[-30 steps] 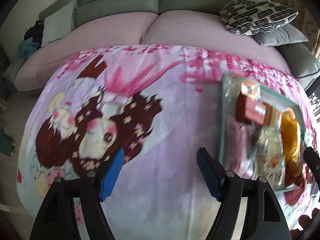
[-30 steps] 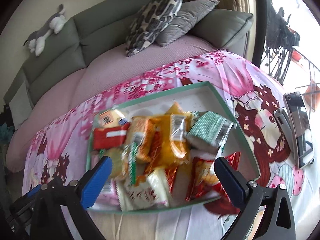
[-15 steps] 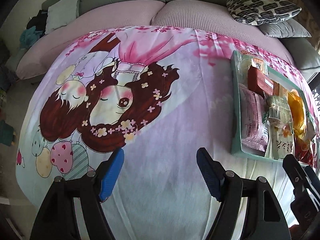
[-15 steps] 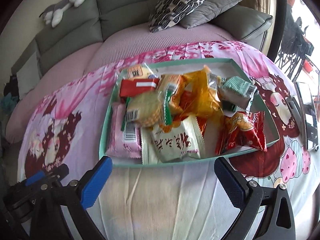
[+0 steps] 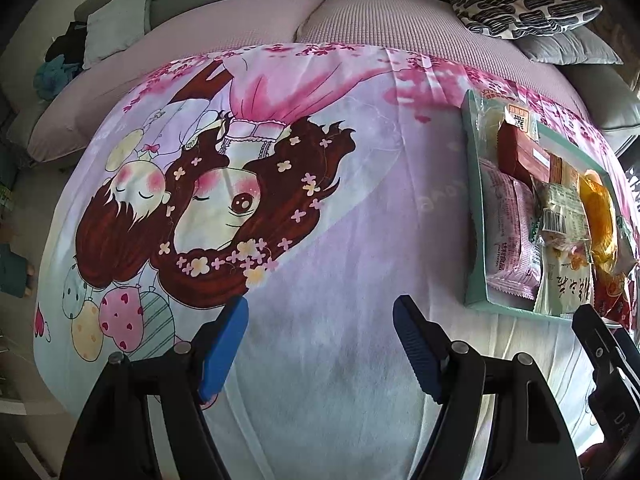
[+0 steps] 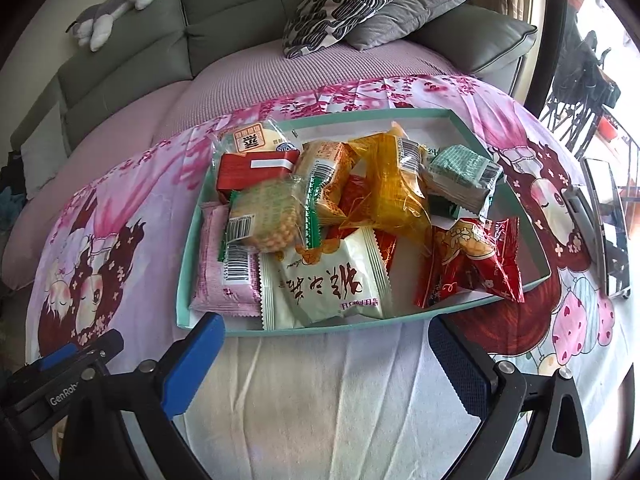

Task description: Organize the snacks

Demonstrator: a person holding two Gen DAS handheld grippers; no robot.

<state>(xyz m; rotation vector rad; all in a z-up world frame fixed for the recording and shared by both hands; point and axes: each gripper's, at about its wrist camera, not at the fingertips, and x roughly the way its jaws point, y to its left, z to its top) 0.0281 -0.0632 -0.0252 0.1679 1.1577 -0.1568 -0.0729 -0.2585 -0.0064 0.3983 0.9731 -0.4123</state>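
A teal-rimmed tray (image 6: 185, 280) holds several snack packets: a white one (image 6: 332, 280), a pink one (image 6: 224, 276), a red one (image 6: 476, 264), an orange-yellow one (image 6: 392, 196), a green one (image 6: 460, 176), a red box (image 6: 256, 168). The tray also shows at the right of the left wrist view (image 5: 474, 216). My right gripper (image 6: 324, 356) is open and empty, just in front of the tray's near rim. My left gripper (image 5: 320, 336) is open and empty over the bare cloth, left of the tray.
A pink cartoon-print cloth (image 5: 280, 184) covers the table. A grey sofa with patterned cushions (image 6: 344, 4) stands behind. A phone (image 6: 608, 220) lies on the cloth right of the tray. The right gripper's body shows at the left wrist view's right edge (image 5: 604, 360).
Both grippers have pulled back toward the table's near edge; the tray now lies farther ahead of the right gripper. Both stay open and empty.
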